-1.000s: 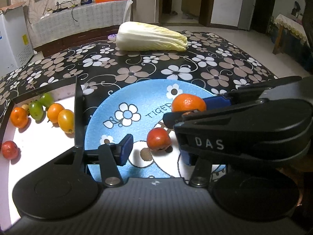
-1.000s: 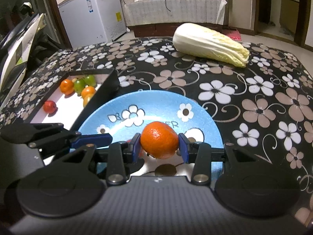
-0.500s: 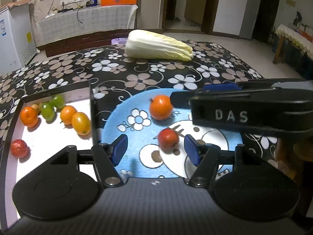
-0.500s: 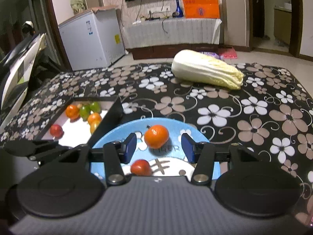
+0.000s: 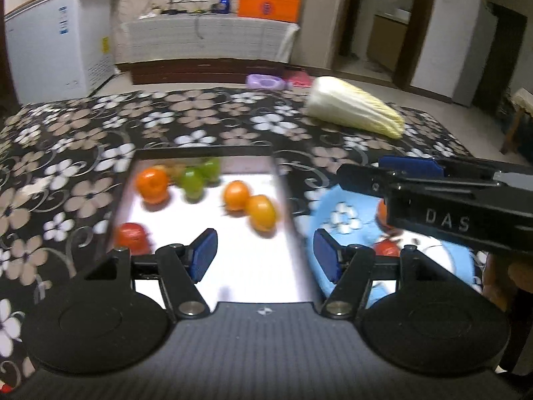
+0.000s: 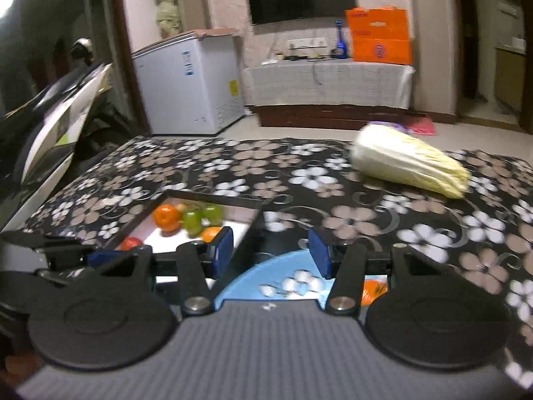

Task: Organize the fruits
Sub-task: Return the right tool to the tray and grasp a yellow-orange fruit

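Over white tray: left hand-held gripper wide, empty; oval orange fruit long axis tilted; right hand-held gripper wide.

Only legible text: white "DAS" on the side of the black plastic right gripper, seen right of the left tongs. Freezer stickers and orange box print are too blurred to read.

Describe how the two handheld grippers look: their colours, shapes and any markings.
Both are matte black plastic. The left gripper has two round black discs at its base, a ribbed grey deck, silver pivot screws and blue fingers. The right gripper has the same build and blue fingers. In the left wrist view its side bears white letters "DAS". No cables or sleeves show.
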`<state>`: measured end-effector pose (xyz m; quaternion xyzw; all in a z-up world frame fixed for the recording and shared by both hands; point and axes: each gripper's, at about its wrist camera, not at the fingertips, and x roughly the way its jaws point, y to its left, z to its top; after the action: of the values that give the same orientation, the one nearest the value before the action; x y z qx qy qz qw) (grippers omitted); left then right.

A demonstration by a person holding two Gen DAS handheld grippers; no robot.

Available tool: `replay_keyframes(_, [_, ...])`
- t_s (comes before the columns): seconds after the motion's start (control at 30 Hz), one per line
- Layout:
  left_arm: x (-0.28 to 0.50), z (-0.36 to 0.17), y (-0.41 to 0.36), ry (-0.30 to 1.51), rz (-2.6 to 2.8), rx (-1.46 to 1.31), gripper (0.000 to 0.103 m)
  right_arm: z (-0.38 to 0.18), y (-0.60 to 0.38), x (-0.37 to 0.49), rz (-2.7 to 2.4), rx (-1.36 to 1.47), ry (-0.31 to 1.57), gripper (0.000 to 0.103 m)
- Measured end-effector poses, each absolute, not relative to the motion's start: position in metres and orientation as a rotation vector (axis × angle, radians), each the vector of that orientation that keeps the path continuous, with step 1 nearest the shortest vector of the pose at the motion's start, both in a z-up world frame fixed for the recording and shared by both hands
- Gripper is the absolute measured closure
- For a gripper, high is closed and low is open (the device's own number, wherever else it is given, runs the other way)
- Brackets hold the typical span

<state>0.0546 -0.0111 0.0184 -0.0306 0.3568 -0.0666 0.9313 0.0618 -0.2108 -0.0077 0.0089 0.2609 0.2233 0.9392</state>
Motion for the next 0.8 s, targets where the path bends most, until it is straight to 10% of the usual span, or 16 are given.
replay_keyframes(0.43, [0.055, 0.002, 0.051, 0.792, -0.021, -0.045, 0.034, -0.033, -0.119, 0.084, 0.576, -0.176, 0.600, 0.072])
replay_keyframes(0.8, [0.054, 0.001, 0.065, 0.795, -0.037, -0.074, 0.034, -0.067, -0.075, 0.077, 0.418, -0.645, 0.552, 0.070])
